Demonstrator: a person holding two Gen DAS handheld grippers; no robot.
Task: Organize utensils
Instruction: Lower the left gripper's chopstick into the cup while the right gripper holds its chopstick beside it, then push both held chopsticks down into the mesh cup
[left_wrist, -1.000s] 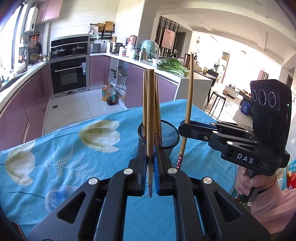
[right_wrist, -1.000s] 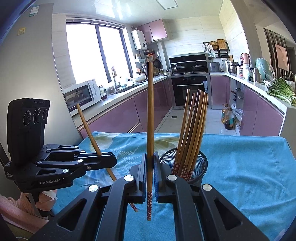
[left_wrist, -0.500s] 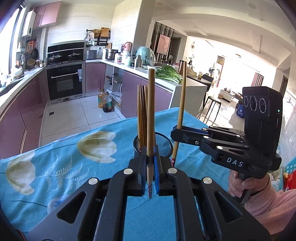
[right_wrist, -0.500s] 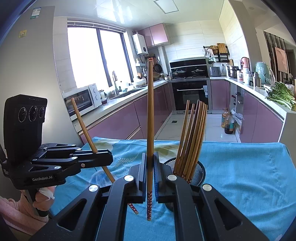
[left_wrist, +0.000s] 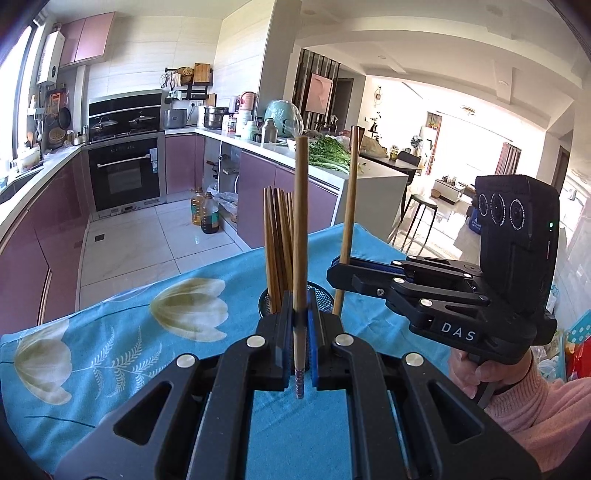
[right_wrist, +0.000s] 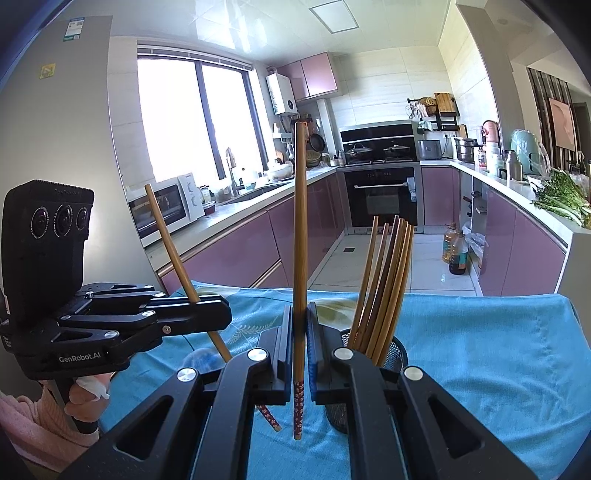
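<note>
The left gripper (left_wrist: 301, 345) is clamped on one upright chopstick (left_wrist: 300, 236), the right gripper (right_wrist: 297, 354) on another chopstick (right_wrist: 300, 240); the mesh holder (right_wrist: 395, 350), already bearing a bundle of chopsticks (right_wrist: 384, 288), stands just ahead of both, on the blue cloth (right_wrist: 498, 350); best to bring each patterned tip over the rim, keep the stick near vertical, lower it clear of the bundle, and only then release, one hand at a time.

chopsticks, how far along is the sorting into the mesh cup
Done: a bundle of chopsticks already stands in the black mesh holder on the blue cloth.

In hand: the left gripper is shut on one chopstick, and the right gripper is shut on another chopstick. Both are upright and outside the holder.

Left: drop these two in. No loose chopsticks show on the cloth.
</note>
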